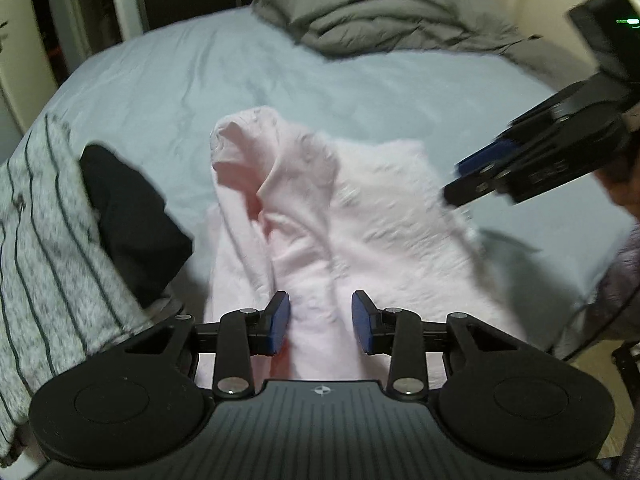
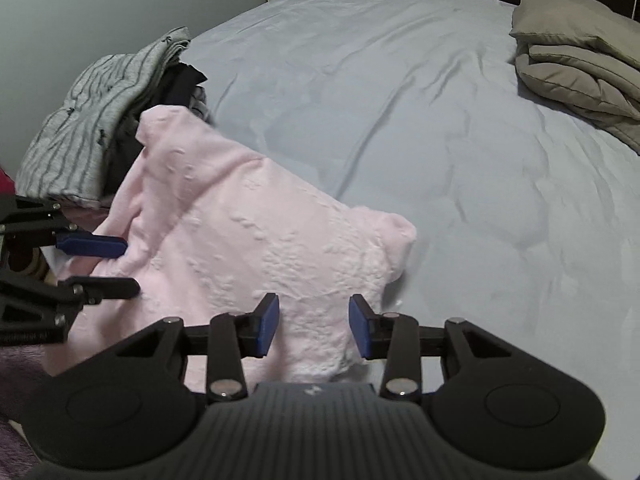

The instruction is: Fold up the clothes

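Pink garment (image 2: 256, 240) — soft, embossed, rumpled — lies between both gaping tools, left (image 1: 320, 322) and right (image 2: 314, 326), ungripped.

The garment (image 1: 320, 216) nearest is pale pink with a raised textured pattern, lying on a light blue-grey sheet (image 2: 360, 80). At the left sit a grey garment with dark stripes (image 1: 36, 232) and a black one (image 1: 128, 216); far right, a taupe folded blanket (image 2: 576, 60).

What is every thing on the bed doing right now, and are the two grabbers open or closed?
pink garment: crumpled on the bed, not folded.
left gripper: open, pink cloth between its fingers.
right gripper: open, over the pink cloth.
striped grey garment: heaped on a pile.
black garment: bunched beside the striped one.
grey blanket: folded.
bed sheet: spread out, wrinkled.
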`<state>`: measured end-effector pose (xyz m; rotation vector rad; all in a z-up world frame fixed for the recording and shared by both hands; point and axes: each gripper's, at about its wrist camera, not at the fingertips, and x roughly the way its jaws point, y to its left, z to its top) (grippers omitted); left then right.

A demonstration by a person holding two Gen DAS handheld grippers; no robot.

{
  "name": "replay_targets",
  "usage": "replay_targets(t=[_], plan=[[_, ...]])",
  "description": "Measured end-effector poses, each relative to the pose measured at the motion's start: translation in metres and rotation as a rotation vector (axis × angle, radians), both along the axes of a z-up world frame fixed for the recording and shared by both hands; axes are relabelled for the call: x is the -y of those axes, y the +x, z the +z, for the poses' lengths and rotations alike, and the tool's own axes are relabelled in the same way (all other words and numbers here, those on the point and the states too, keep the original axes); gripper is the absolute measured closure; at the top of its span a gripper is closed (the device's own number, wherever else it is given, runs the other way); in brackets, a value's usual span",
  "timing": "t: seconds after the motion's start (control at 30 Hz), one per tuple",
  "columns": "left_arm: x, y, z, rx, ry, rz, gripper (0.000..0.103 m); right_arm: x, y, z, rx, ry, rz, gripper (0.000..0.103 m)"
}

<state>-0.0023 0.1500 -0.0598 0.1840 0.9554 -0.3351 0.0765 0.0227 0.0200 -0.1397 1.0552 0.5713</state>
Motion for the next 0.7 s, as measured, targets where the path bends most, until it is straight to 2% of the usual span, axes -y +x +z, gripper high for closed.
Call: replay_targets(t=[0.27,0.37,0.5,0.7], plan=[[-0.016,0.014,-0.023,-0.074,0.024,0.069,0.070,-0.015,0.027,-0.022,-0.013,0.086,-0.047,0.061],[-0.019,0.017,-0.024,-0.087,0.021,0.081,0.067,-0.031,0.037,-0.029,-0.003,0.079,-0.044,0.060],[-0.019,0.022,-0.027,-0.108,0.033,0.091,0.066,-0.047,0.050,-0.047,-0.047,0.044,-0.061,0.060],[-0.020,0.031,-0.033,-0.143,0.049,0.114,0.059,-0.056,0.060,-0.065,-0.054,0.020,-0.057,0.060]])
